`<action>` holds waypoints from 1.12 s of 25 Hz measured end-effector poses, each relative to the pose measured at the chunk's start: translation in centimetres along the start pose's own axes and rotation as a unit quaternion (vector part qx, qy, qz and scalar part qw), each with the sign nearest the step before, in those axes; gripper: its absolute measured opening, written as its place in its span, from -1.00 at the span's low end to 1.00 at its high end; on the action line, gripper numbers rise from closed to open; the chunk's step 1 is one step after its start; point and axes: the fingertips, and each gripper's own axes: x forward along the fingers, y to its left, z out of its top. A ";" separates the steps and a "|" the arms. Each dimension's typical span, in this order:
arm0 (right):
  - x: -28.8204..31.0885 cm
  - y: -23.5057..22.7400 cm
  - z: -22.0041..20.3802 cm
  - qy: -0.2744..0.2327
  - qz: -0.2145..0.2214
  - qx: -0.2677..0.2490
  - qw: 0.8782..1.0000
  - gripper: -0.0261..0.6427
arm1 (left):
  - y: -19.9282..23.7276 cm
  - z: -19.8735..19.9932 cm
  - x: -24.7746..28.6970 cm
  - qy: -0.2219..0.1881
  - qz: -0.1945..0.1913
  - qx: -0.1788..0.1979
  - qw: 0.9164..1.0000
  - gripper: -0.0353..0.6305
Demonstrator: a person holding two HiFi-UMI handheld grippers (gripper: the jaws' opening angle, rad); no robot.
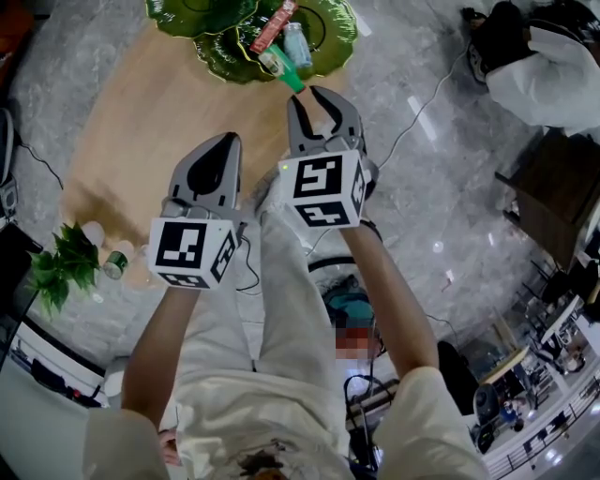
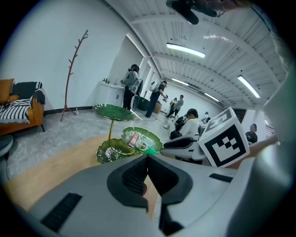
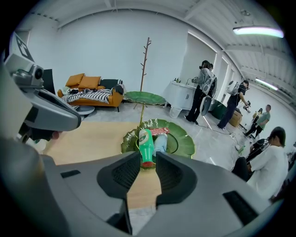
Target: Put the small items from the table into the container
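My right gripper [image 1: 310, 94] is shut on the capped end of a small green bottle [image 1: 288, 75], which sticks out over the rim of a green leaf-shaped dish [image 1: 330, 42]. In the right gripper view the green bottle [image 3: 146, 146] sits between the pads with its body over the leaf dish [image 3: 185, 141]. A red packet [image 3: 158, 131] and a pale clear bottle [image 3: 160, 143] lie in that dish. My left gripper [image 1: 226, 142] hovers over the wooden table [image 1: 150, 122], shut and empty. In its own view the left gripper [image 2: 148, 158] has its tips touching.
The dish belongs to a tiered stand with other green leaves [image 1: 202, 14]. A small potted plant [image 1: 61, 264], a little green-capped can [image 1: 114, 265] and a white item [image 1: 92, 232] stand at the table's near left corner. A seated person [image 1: 548, 70] and cables are on the floor at right.
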 end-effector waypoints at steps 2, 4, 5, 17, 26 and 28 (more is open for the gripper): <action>-0.6 0.3 0.3 -0.008 0.003 0.003 1.000 -0.65 | -0.2 0.4 -0.3 -0.002 0.000 0.004 1.000 -0.87; -1.2 0.6 0.2 -0.010 0.008 0.007 1.000 -0.66 | -0.4 0.7 -0.6 -0.003 -0.001 0.007 1.000 -0.87; -1.5 0.8 0.2 -0.011 0.010 0.009 1.000 -0.66 | -0.5 0.8 -0.6 -0.004 -0.001 0.008 1.000 -0.87; -6.6 1.6 1.6 -0.044 0.024 0.038 0.998 -0.66 | -3.4 2.5 -2.7 -0.004 -0.005 0.018 1.000 -0.87; -10.8 2.3 4.3 -0.077 0.039 0.048 0.995 -0.66 | -6.2 4.9 -5.2 -0.016 -0.011 0.027 0.999 -0.87; -11.4 2.6 4.7 -0.082 0.045 0.051 0.994 -0.66 | -6.4 5.1 -5.8 -0.018 -0.010 0.029 0.999 -0.87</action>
